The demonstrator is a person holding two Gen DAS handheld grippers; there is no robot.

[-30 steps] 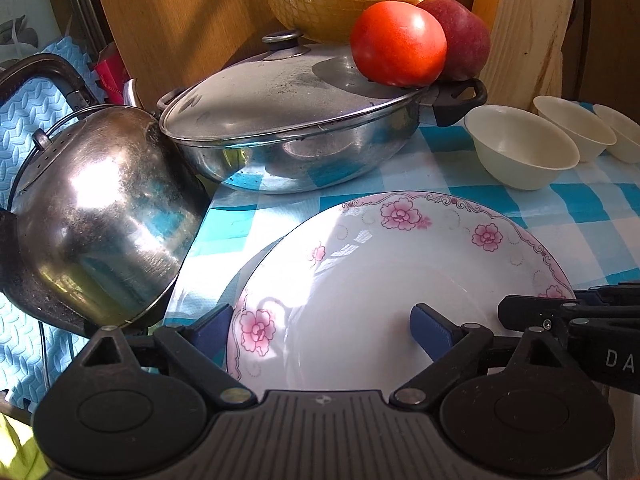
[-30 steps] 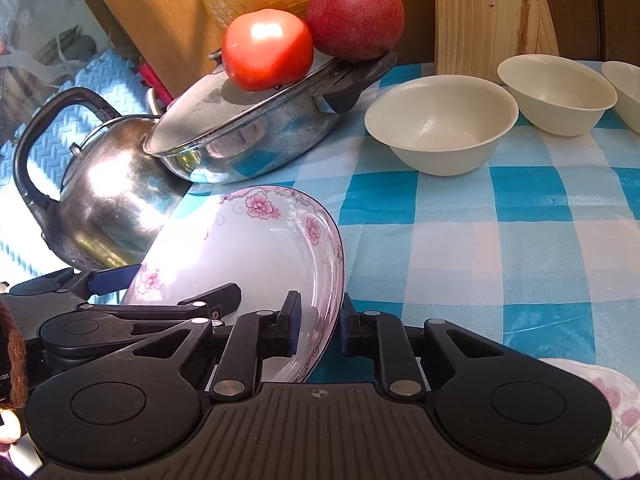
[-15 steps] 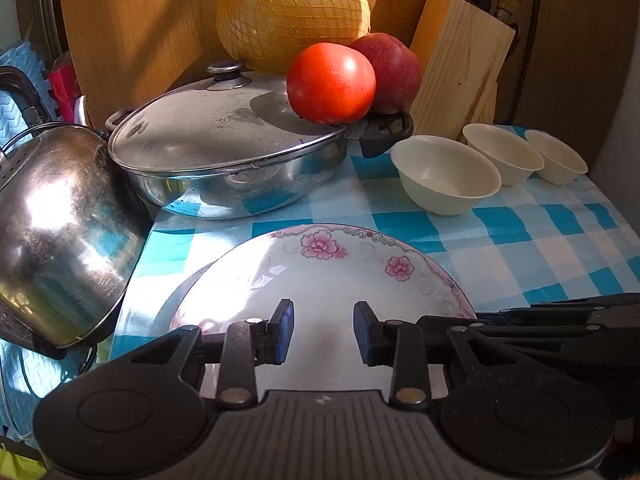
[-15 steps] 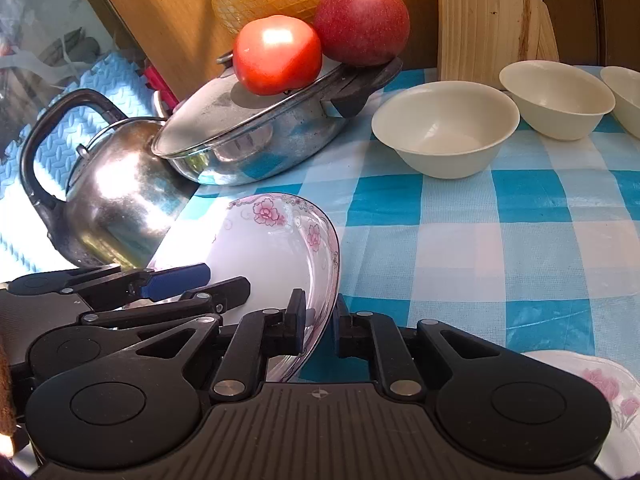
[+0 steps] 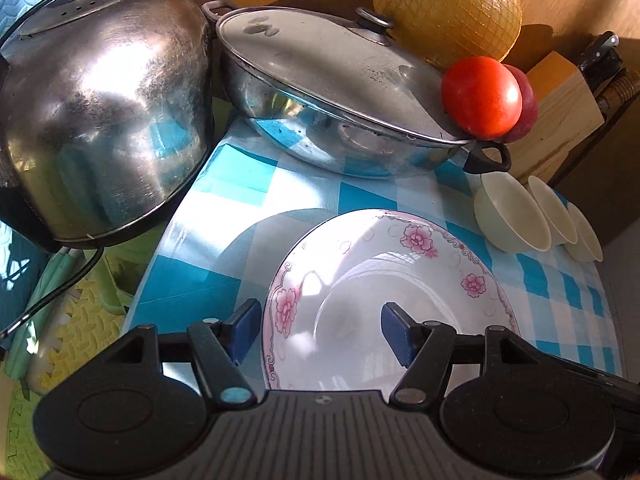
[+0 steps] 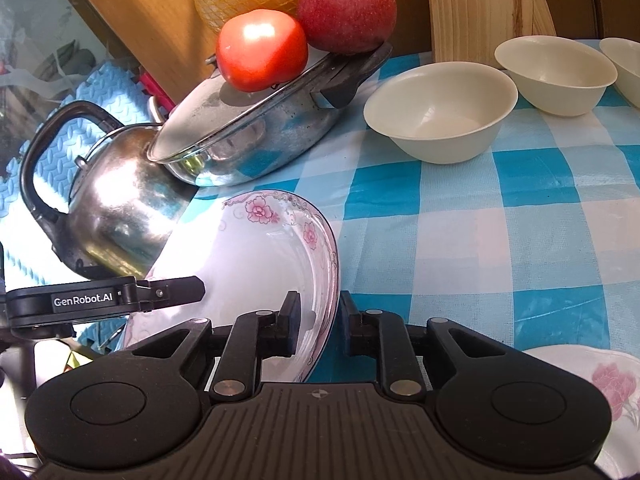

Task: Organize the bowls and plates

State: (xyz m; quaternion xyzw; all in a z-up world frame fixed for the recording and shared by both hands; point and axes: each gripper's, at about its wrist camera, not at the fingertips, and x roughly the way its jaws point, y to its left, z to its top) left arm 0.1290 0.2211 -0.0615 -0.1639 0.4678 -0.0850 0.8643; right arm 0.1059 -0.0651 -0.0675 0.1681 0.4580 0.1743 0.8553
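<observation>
My right gripper (image 6: 316, 322) pinches the tilted plate's (image 6: 256, 264) rim; my left gripper (image 5: 320, 326), angled down, has just been opening, astride its edge.

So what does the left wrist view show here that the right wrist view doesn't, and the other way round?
Only the left wrist view shows the pot lid's knob, a knife handle in the block and the foam floor mats.

Only the right wrist view shows a second floral plate at the lower right, and the right gripper pinching the raised floral plate's rim.

Both show that plate, kettle, lidded pot, tomato, apple, netted pomelo, three cream bowls and the left gripper, whose jaws have just been opening.
</observation>
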